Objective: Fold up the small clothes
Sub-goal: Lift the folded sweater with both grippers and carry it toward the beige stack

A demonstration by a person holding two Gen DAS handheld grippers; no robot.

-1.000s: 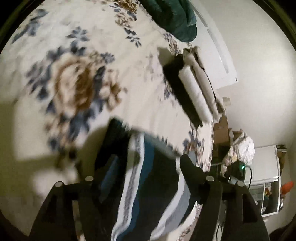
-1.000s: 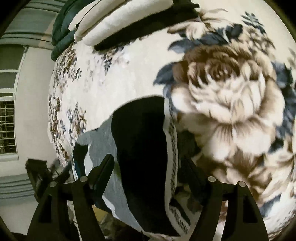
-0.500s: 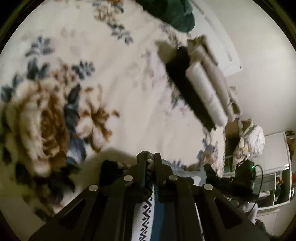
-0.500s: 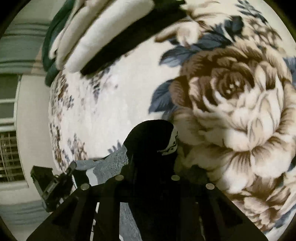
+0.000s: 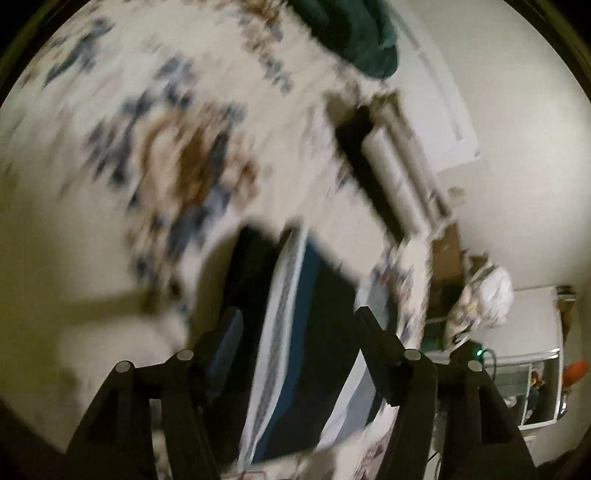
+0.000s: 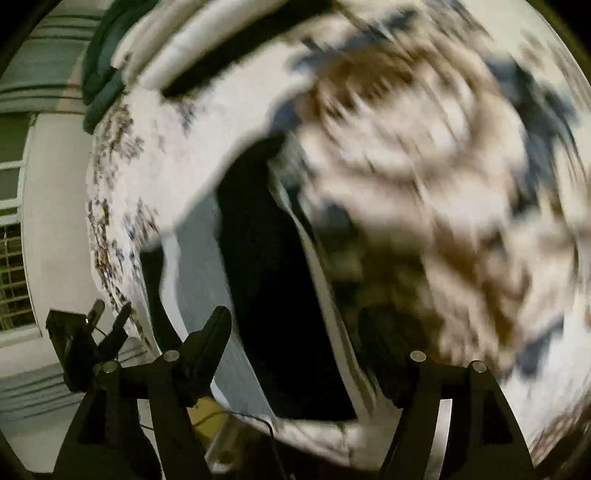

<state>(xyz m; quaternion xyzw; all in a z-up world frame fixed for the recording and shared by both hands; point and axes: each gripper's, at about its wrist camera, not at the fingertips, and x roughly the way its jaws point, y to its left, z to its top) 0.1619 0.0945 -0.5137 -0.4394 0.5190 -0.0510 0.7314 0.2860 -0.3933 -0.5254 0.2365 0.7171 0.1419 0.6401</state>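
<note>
A small dark garment with white, blue and grey stripes (image 5: 306,332) lies flat on a floral bedspread (image 5: 110,147) near the bed's edge. My left gripper (image 5: 295,321) is open, its fingers wide apart just above the garment. In the right wrist view the same garment (image 6: 273,295) shows as a black panel with a white patterned border and a grey part. My right gripper (image 6: 295,325) is open above it, holding nothing. Both views are motion-blurred.
A stack of folded clothes, cream over black (image 5: 388,173), lies further up the bed, also in the right wrist view (image 6: 207,48). A dark green bundle (image 5: 354,33) lies beyond it. Beside the bed are a white cabinet (image 5: 535,354) and a bundle of cloth (image 5: 484,295).
Half a second ago both grippers were shut on the garment's edge. Both have opened and drawn back, and the garment lies flat on the bed.
</note>
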